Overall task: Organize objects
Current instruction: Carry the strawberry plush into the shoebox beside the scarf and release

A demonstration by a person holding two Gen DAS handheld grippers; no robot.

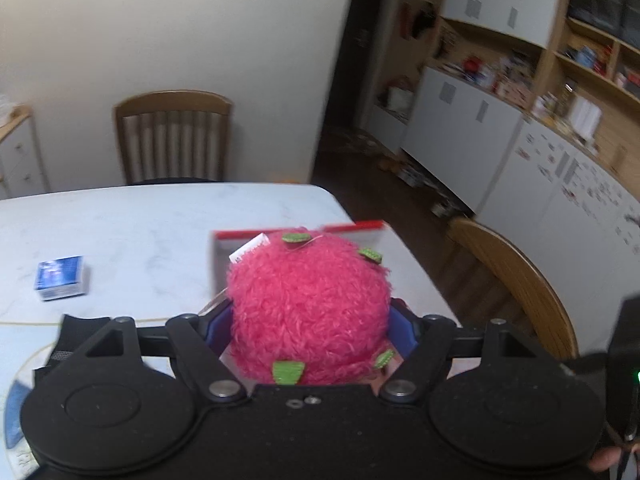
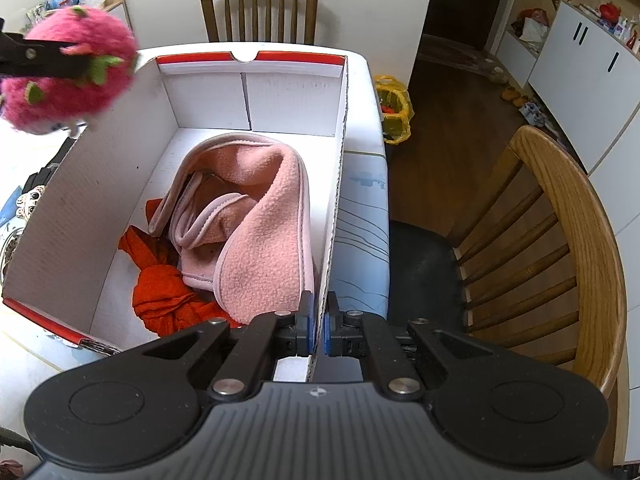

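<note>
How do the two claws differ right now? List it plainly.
Grip: the left claw holds a fuzzy pink plush ball, while the right claw pinches the near wall of the white cardboard box.
Opening: the left stands wide around the ball; the right is nearly shut on thin card.
Place: the left is off the box's far left corner; the right sits at its rim.
Both have blue pads.

left hand-held gripper [image 1: 310,320] spread wide, right hand-held gripper [image 2: 318,322] clamped

White table [image 1: 160,220], box [image 2: 256,92], blue pack [image 1: 61,277]
</note>
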